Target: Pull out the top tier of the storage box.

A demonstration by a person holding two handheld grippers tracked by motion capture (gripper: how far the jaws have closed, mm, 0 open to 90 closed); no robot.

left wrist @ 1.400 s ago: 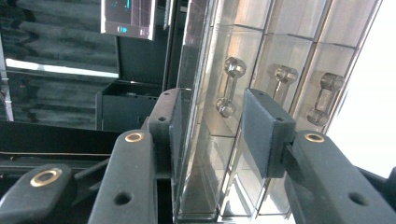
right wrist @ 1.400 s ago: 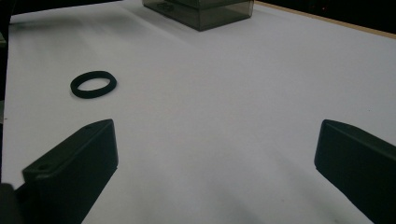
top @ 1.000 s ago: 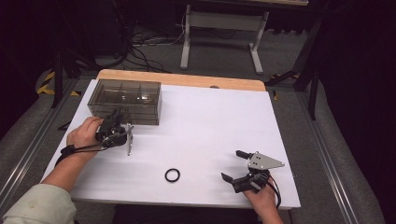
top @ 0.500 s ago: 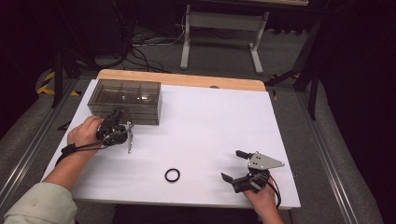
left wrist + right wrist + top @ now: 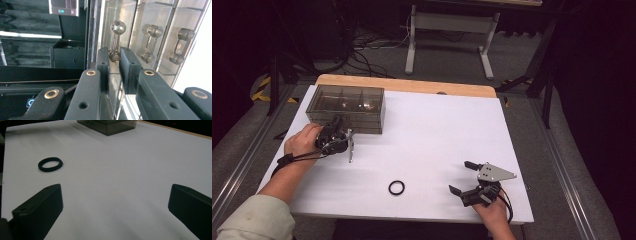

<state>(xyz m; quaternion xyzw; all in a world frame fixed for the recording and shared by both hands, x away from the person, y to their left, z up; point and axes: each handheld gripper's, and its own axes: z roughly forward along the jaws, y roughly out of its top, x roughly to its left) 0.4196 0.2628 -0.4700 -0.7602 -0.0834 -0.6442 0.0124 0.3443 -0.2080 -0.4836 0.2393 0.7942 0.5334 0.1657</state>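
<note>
Tongs of the left gripper [image 5: 114, 63], just closing, were pinched on one of three handles [image 5: 115, 41] of the drawer box [image 5: 346, 109], while the right tongs [image 5: 115, 207] were spread near one black ring [image 5: 50, 164].

High view overhead, gripper views close, low

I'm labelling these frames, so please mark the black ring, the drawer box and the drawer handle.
black ring [image 5: 396, 188], high view, on its band.
drawer box [image 5: 346, 106], high view, on its top.
drawer handle [image 5: 114, 56], left gripper view, on its lower knob between the jaws.
</note>
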